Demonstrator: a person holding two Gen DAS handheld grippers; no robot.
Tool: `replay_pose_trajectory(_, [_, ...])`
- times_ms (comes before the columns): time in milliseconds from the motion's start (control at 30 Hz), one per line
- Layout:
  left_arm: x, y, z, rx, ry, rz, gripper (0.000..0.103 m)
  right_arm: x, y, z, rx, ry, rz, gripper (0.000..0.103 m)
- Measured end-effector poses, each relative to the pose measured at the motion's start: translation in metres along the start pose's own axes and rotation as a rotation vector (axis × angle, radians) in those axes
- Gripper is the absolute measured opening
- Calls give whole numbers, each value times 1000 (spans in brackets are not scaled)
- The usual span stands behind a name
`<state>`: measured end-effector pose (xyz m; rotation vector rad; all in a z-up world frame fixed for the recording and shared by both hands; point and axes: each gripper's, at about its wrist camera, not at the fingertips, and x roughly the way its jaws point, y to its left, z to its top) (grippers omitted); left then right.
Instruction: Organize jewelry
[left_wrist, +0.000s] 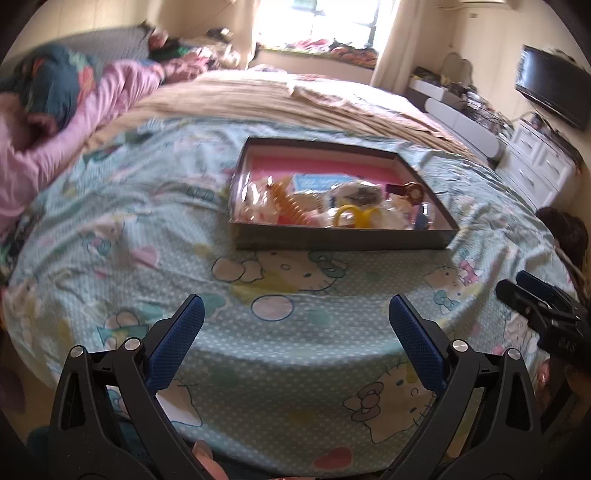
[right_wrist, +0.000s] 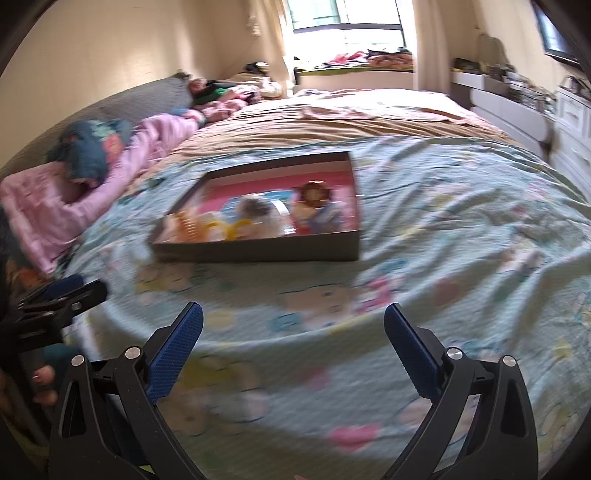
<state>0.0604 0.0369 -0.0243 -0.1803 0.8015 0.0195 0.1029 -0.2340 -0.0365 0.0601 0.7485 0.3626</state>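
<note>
Both grippers hover over the near edge of the bed (left_wrist: 110, 206), the left gripper (left_wrist: 295, 325) and right gripper (right_wrist: 293, 332) each with fingers spread apart, holding nothing. The box (left_wrist: 343, 240) of jewelry (left_wrist: 321, 206) sits mid-bed, well ahead of them.

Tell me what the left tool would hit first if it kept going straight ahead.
Probably the near wall of the box, which sits dead ahead on the bedsheet. The left tool is open and empty, and only sheet lies between; if it points slightly downward, it meets the sheet first.
</note>
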Motion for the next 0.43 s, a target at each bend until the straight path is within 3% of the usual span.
replay_pose_trajectory(133, [5, 25, 14, -81, -10, 35, 94, 11, -43, 12, 70, -8, -93, 98])
replay_pose_trajectory(200, [13, 42, 29, -88, -12, 122, 94, 18, -73, 22, 106, -20, -142, 98])
replay_pose_trajectory(233, [21, 57, 40, -94, -4, 201, 94, 22, -88, 27, 115, -28, -179, 98])
replay_pose_trajectory(367, [58, 111, 76, -117, 39, 372, 94, 50, -155, 52, 158, -11, -348, 98])
replay_pose_trajectory(433, [81, 139, 91, -132, 71, 442, 94, 62, -184, 59, 189, 1, -391, 98])
